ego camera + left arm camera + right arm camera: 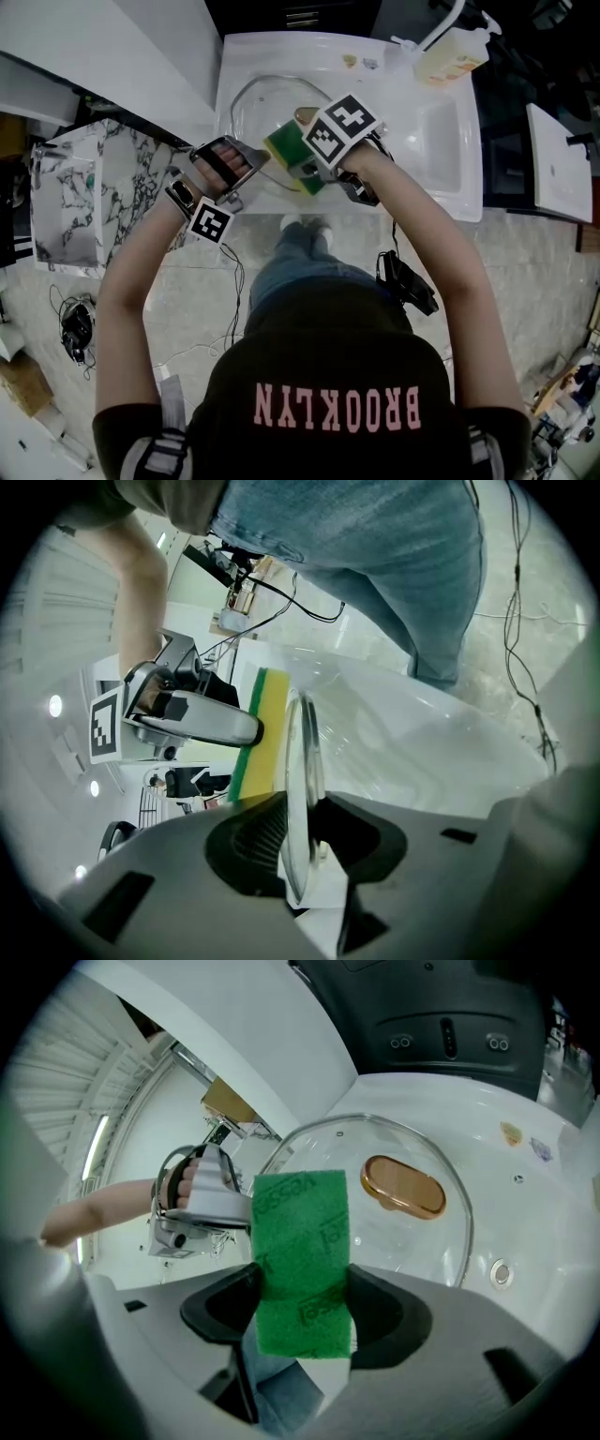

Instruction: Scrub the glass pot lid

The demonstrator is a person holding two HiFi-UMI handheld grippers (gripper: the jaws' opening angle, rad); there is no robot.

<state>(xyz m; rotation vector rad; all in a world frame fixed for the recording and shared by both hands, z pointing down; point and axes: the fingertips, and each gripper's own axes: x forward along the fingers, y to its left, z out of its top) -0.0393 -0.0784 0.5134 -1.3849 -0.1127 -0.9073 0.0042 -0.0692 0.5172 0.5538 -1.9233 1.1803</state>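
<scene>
White sink [441, 141] beneath, soap bottle [450, 56] at its far corner. Glass pot lid [412, 1251] held on edge over the basin, rim clamped between the jaws of the left gripper [300, 855], amber handle [403, 1187] near centre. Green-and-yellow sponge [300, 1241] pinched tight in the right gripper [302, 1312], lying flat alongside the lid's broad face, apparently touching, yellow side toward the glass. Coming stroke judged to run across that face, right gripper working, left bracing.
</scene>
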